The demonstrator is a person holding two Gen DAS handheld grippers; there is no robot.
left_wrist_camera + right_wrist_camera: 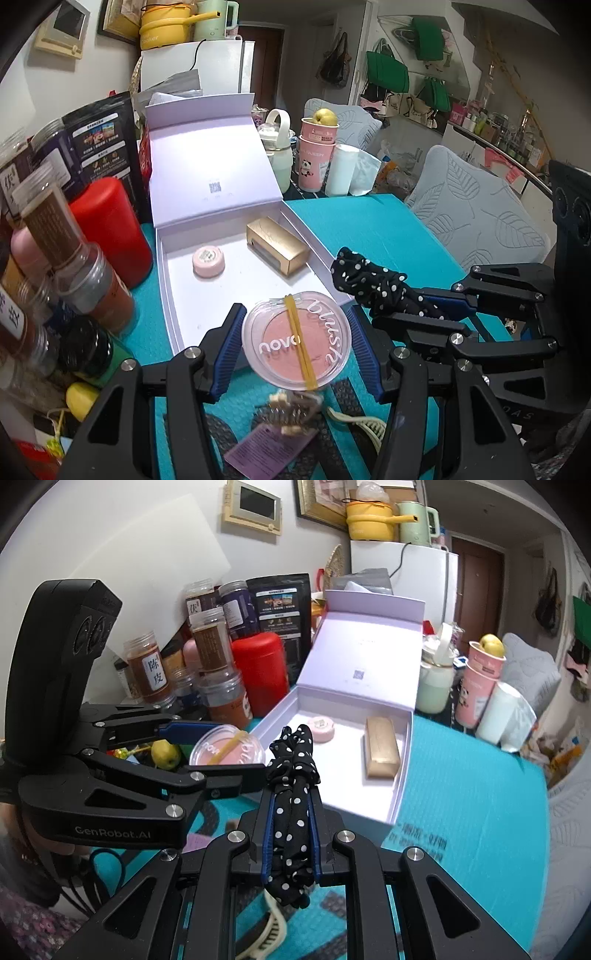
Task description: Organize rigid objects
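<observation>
A round clear blush compact (295,343) with a yellow rubber band across it sits between the blue pads of my left gripper (295,317), which is shut on it, above the near edge of an open white box (168,295). Inside the box lie a gold carton (277,245) and a small pink round tin (208,262). My right gripper (292,795) is shut on a black polka-dot scrunchie (295,775), held over the box's near corner (400,786). The right wrist view shows the compact (229,751) in the left gripper (236,755), just left of the scrunchie.
Jars and a red canister (110,229) crowd the left of the teal mat (388,229). Pink cups (317,155) and a white roll (341,170) stand behind the box. A cream claw clip (360,424) and a purple-tagged hair clip (291,413) lie under the grippers.
</observation>
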